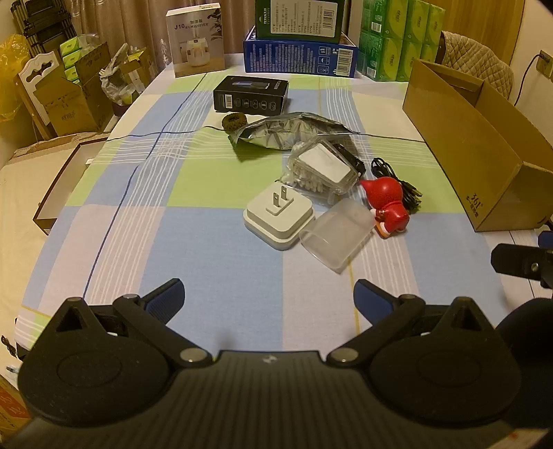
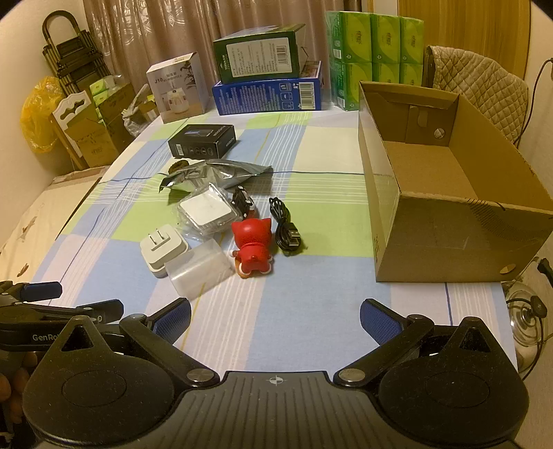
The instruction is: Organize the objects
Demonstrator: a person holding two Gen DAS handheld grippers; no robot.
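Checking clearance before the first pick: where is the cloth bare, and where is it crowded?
Bare: the near strip between both open tongs, left tongs and right tongs, and the white plug; the stretch left of the plug; the cardboard box floor. Crowded: plug, clear case, red figurine, black cable.

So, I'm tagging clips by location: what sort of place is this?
Probably a room in a home, used for storage: a checked cloth covers the table, curtains hang behind, and tissue packs and product boxes are stacked around.
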